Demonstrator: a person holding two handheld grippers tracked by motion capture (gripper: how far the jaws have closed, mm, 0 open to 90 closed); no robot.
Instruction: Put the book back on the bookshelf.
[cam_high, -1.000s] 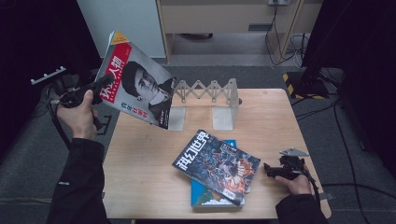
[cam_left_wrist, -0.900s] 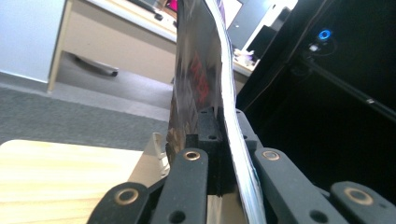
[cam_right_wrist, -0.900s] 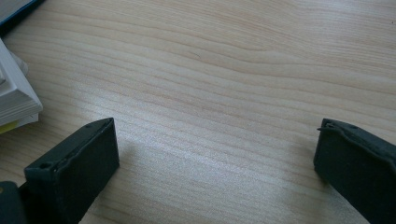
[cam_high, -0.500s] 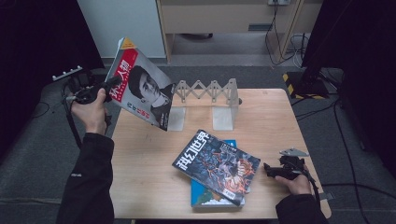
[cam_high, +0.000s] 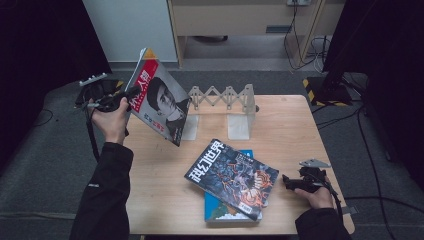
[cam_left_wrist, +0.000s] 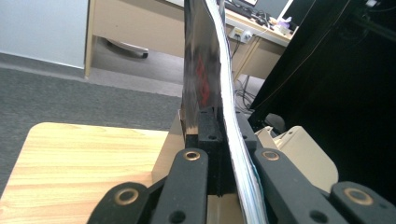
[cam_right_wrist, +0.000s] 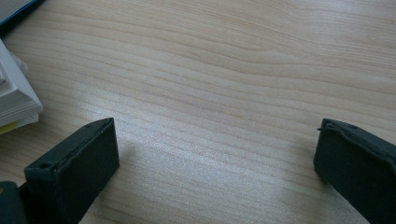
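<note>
Here the left gripper (cam_high: 131, 94) pinches a magazine (cam_high: 159, 102) by its edge, holding it in the air, tilted, just ahead of the gripper and left of the rack (cam_high: 223, 112). In the left gripper view the jaws press on its pages (cam_left_wrist: 233, 140), the cover rising straight up between them. The step in hand looks like carrying the magazine toward the rack to stand it in a slot. The next move calls for lining its lower edge up with a gap between the dividers and lowering it in before letting go.

The right gripper (cam_high: 292, 182) rests on the tabletop (cam_high: 280, 125), jaws spread and empty, beside the stack.

Counted: three publications, one held, one dark magazine (cam_high: 232, 177) lying on a blue book (cam_high: 222, 212); one rack; two grippers.
</note>
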